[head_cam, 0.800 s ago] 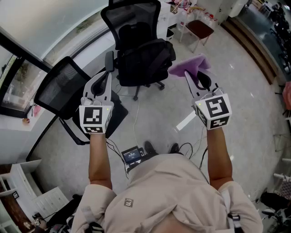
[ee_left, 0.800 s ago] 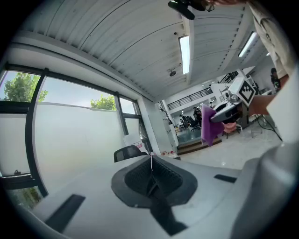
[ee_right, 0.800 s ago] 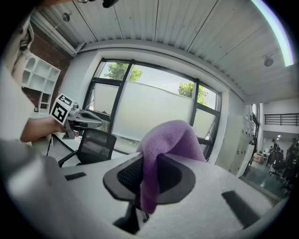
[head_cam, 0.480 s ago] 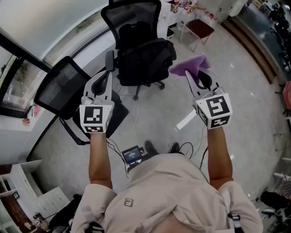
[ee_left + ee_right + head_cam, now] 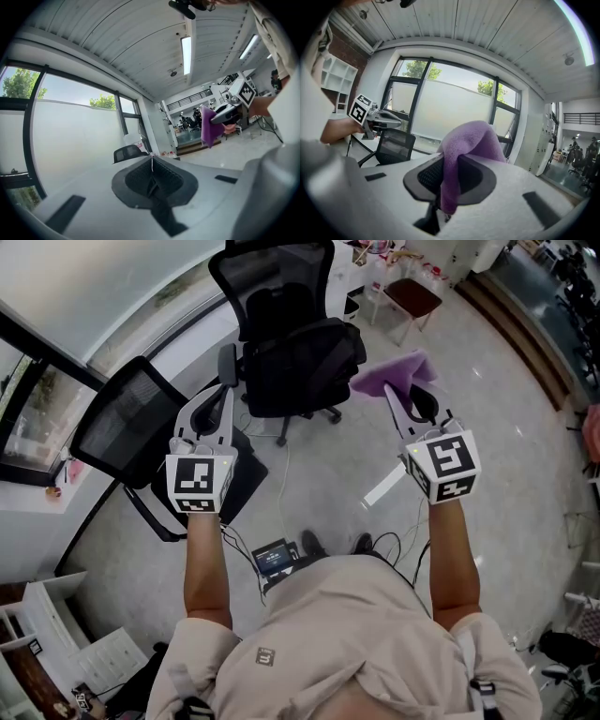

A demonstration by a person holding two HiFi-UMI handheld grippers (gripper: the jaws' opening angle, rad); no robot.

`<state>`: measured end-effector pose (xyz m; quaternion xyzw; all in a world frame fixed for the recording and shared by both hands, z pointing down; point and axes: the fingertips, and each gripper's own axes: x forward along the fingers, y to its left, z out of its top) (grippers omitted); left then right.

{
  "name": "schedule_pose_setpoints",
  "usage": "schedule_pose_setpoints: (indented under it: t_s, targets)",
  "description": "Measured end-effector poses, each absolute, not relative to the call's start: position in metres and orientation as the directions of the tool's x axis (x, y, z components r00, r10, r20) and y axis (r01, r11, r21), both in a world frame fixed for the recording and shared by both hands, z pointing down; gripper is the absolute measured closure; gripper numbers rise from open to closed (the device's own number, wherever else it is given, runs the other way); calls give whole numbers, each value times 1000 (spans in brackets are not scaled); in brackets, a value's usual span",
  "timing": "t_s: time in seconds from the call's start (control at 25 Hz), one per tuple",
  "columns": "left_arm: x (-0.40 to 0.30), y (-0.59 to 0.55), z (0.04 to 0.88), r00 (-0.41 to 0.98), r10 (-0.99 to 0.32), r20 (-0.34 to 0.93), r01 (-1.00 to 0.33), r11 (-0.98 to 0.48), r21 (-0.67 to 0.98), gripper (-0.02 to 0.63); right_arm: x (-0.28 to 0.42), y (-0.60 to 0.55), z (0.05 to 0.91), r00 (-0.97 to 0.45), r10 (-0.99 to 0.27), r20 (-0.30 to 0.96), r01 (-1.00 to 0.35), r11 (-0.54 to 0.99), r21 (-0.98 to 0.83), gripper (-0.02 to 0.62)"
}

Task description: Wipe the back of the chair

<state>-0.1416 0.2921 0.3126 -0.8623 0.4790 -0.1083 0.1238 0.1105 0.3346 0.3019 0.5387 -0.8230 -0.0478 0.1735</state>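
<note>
A black office chair stands ahead of me with its tall back toward the wall and a dark bag on its seat. My right gripper is held up to the right of that chair, apart from it, shut on a purple cloth that drapes over its jaws. My left gripper hovers to the left of the chair with its jaws shut and nothing between them. The left gripper view shows the right gripper and hanging cloth off to the side.
A second black mesh chair stands at the left, just beyond the left gripper. A red-seated chair is at the back right. Cables and a small device lie on the grey floor by my feet. Windows run along the left wall.
Almost nothing; both grippers have drifted very slightly right, the cloth still clamped in the right one.
</note>
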Motion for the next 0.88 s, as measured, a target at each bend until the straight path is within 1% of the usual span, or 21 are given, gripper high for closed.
schedule_pose_setpoints:
  t_s: [0.24, 0.48, 0.88]
  targets:
    - [-141, 289, 318, 534, -842, 69, -789, -527, -317, 597, 112, 330, 303, -358, -910, 211, -894, 399, 205, 545]
    - [-136, 279, 317, 535, -842, 73, -788, -528, -317, 597, 123, 315, 302, -366, -906, 211, -894, 405, 189, 545]
    - [-113, 222, 327, 479, -869, 120, -805, -490, -335, 597, 160, 230, 314, -408, -890, 203, -884, 441, 157, 545]
